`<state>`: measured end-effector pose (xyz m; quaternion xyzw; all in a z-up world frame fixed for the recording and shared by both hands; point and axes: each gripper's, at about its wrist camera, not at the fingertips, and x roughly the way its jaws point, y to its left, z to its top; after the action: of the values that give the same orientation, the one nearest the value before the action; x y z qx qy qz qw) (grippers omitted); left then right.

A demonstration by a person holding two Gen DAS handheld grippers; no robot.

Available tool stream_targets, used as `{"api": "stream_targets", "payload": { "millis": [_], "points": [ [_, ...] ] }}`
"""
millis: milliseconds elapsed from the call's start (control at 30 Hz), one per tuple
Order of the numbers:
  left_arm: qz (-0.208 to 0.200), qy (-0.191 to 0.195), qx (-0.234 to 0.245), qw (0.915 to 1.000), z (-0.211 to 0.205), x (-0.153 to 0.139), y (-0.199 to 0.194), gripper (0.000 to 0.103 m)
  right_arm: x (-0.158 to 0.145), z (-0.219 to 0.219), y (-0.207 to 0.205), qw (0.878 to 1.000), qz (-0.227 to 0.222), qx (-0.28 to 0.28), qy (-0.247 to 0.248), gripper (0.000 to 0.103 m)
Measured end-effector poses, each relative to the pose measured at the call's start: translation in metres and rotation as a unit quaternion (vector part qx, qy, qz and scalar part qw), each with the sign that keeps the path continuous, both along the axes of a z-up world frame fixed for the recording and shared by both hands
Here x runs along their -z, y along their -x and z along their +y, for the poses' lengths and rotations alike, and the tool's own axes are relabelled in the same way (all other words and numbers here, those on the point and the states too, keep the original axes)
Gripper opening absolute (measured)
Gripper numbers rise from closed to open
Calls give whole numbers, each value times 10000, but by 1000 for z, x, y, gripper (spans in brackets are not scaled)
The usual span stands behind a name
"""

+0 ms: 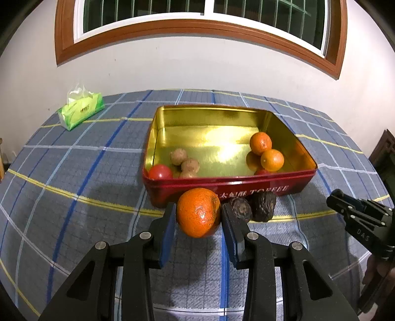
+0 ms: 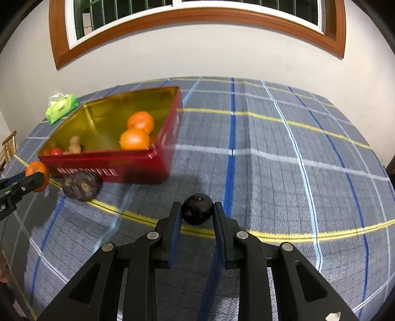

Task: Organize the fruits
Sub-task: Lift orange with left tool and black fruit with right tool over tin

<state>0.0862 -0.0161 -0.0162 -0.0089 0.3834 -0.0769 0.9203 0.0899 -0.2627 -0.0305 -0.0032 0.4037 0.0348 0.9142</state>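
Left gripper (image 1: 198, 214) is clamped on an orange (image 1: 198, 212), lower centre of its view. Right gripper (image 2: 197, 210) grips a dark round fruit (image 2: 197, 208), bottom centre. Just past the orange, two wrinkled dark fruits (image 1: 254, 206) touch the red tin (image 1: 229, 187). Further back, tissue pack (image 1: 80, 110) upper left.

White wall (image 1: 197, 64), wood-framed window (image 1: 197, 10) (dark outside), plaid tablecloth (image 1: 74, 172).
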Motion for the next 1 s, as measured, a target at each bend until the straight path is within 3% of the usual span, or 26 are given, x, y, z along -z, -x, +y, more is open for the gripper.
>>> {"api": "stream_targets", "payload": {
  "millis": [367,733,1000],
  "points": [
    [-227,98,50,9997,3,-18,-17,38,-39,30,-20,9985,-346,-412,-102,24],
    [-143,76,45,9999,4,-19,-57,38,-37,59,-52,9974,-202,-687,-55,24],
    [-5,-14,302,9995,-15,-11,-76,38,-22,68,-68,9971,-14,-761,-10,24]
  ]
}}
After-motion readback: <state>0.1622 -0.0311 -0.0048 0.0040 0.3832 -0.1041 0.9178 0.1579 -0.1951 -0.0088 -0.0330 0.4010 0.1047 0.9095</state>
